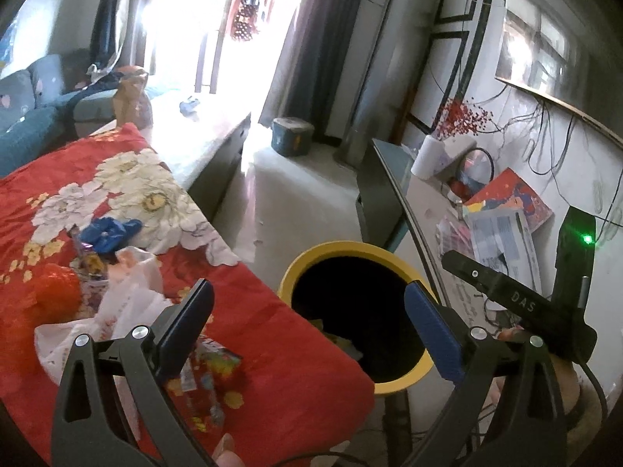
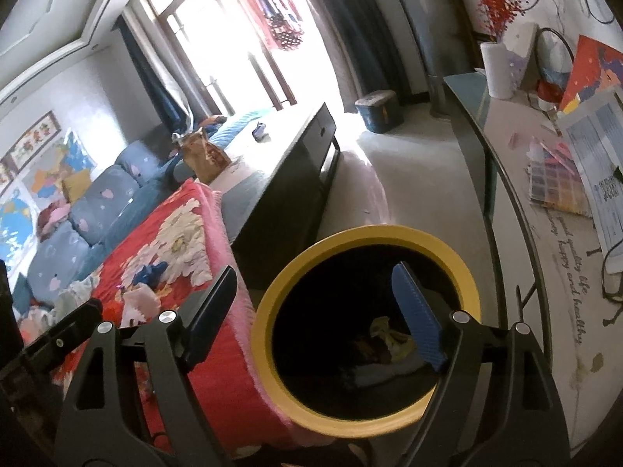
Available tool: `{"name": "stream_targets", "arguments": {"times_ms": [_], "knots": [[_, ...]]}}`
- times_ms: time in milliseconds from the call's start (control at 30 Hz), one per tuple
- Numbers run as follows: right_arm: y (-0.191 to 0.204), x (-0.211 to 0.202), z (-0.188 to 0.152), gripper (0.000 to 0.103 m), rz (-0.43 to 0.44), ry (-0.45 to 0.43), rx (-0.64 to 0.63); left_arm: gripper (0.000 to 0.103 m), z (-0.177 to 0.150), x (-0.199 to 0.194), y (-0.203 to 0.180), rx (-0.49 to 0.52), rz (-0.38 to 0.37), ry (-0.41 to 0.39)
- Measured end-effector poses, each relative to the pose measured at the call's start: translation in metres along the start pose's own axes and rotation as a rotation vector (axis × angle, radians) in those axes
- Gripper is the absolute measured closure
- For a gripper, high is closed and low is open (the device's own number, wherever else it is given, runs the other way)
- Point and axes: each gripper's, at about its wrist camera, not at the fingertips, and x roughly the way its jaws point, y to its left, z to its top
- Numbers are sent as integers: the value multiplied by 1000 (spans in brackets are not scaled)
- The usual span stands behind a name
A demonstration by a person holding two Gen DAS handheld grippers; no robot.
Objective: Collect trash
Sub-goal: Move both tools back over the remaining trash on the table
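A yellow-rimmed bin (image 1: 389, 257) stands beside a table under a red floral cloth (image 1: 272, 334). It also shows in the right wrist view (image 2: 272, 299), with crumpled yellow trash (image 2: 389, 334) at its bottom. On the cloth lie a white plastic bag (image 1: 128, 292), a blue crumpled piece (image 1: 109, 233), an orange-red bag (image 1: 54, 284) and colourful wrappers (image 1: 210, 366). My left gripper (image 1: 311, 323) is open and empty over the cloth's edge and the bin. My right gripper (image 2: 311, 307) is open and empty above the bin's mouth. The other gripper's body (image 1: 521, 303) shows at the right of the left wrist view.
A glass-topped desk (image 2: 506, 202) with papers, a colour chart (image 2: 557, 179) and a paper roll (image 2: 498, 70) runs along the right. A dark low cabinet (image 2: 296, 179) stands beyond the table. A blue sofa (image 2: 97, 210) lies at the left. A small tub (image 2: 377, 109) sits on the floor.
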Motion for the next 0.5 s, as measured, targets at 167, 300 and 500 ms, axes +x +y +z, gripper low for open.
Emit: {"name": "stream_targets", "arguments": {"times_ms": [167, 300, 500], "knots": [[12, -2, -1, 29, 16, 0, -21, 8, -1, -12, 10, -12, 14, -25], [22, -3, -1, 26, 32, -3, -45, 8, -3, -21, 21, -26, 34, -39], [43, -4, -6, 25, 57, 1, -96, 8, -2, -35, 40, -60, 65, -69]]}}
